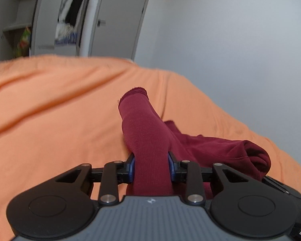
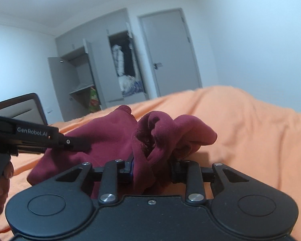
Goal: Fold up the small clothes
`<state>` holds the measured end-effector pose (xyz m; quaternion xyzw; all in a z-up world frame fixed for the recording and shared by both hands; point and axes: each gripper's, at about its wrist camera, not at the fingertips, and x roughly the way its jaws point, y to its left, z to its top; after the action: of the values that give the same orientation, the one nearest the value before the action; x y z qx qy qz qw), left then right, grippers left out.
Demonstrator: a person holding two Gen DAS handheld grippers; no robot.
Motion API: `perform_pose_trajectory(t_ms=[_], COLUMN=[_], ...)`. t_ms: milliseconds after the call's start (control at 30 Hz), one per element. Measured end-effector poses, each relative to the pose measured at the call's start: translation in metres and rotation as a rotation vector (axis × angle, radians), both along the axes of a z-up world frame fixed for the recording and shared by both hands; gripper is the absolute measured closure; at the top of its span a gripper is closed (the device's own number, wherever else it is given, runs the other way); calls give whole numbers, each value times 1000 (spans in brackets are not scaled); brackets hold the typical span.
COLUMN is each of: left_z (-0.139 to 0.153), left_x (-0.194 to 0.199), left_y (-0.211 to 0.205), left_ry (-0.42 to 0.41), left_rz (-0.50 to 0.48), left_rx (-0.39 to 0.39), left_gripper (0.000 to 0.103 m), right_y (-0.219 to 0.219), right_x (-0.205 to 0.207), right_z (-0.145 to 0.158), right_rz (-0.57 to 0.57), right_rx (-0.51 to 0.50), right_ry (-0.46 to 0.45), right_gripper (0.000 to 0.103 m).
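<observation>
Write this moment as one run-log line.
left tongs: shut on maroon garment | right tongs: shut on maroon garment | surface: orange bedcover | fold: not yet done

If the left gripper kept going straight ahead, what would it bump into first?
The left gripper already clamps the dark red knit sleeve; beyond its cuff, probably the orange bed cover, though depth is unclear.

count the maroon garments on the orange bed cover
1 visible: a maroon garment on the orange cover, clamped by both left gripper and right gripper. Others may be hidden.
</observation>
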<state>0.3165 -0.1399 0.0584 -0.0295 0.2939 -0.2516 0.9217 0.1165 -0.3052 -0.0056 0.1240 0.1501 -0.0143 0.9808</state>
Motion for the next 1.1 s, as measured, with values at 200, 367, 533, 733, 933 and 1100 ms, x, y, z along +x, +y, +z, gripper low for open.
perform_pose_trajectory(t_ms=[200,367,533,733,933,1100], left_z=[18,16,0,-18,-32,-34], left_x=[-12,-17,-25,-26,-31,-34], left_y=[39,80,115,128,130,130], left_ry=[-100,-91,-26,40,69,96], left_rz=[100,209,281,280,291,321], left_rx=[15,24,20,8,2,17], left_gripper=[70,70,69,69,65,48], right_y=[36,74,107,121,120,120], right_x=[22,38,32,18,16,23], right_z=[11,7,1,-5,-10,-9], right_rz=[96,197,249,212,201,181], right_rx=[-44,-56,-90,-100,-94,-102], right_ry=[-74,-63,-30,48,95,115], right_gripper=[71,71,71,71,69,53])
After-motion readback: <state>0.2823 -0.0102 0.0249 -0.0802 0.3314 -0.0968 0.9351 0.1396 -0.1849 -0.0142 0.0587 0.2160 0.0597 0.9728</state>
